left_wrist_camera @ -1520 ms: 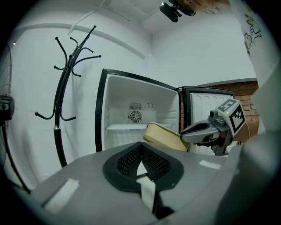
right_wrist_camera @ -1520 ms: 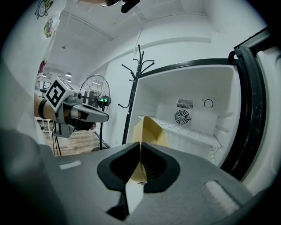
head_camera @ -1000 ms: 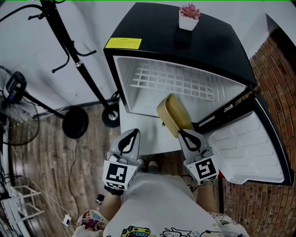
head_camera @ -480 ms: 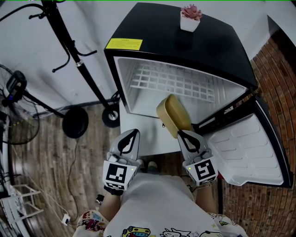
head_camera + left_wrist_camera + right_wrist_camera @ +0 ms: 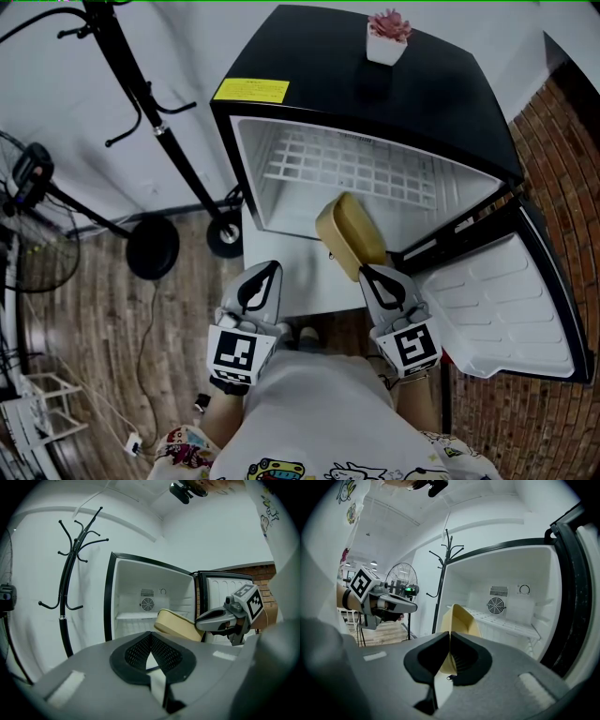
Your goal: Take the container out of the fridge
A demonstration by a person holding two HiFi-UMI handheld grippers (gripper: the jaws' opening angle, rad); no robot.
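A tan oblong container [image 5: 350, 232] hangs tilted in front of the open black mini fridge [image 5: 375, 103]. My right gripper [image 5: 370, 272] is shut on its near rim; in the right gripper view the container [image 5: 458, 620] rises from between the closed jaws. The left gripper [image 5: 273, 268] is shut and holds nothing, level with the right one and to its left, apart from the container. From the left gripper view the container [image 5: 177, 625] and the right gripper [image 5: 199, 620] show in front of the fridge's opening. The fridge's wire shelf [image 5: 347, 167] is bare.
The fridge door [image 5: 511, 300] stands open to the right, against a brick wall [image 5: 553, 122]. A small potted plant [image 5: 386, 36] sits on the fridge top. A black coat stand [image 5: 150, 122] and a fan [image 5: 28, 178] stand at the left on the wooden floor.
The container and right gripper have drifted very slightly left and nearer to me. The left gripper has not visibly moved.
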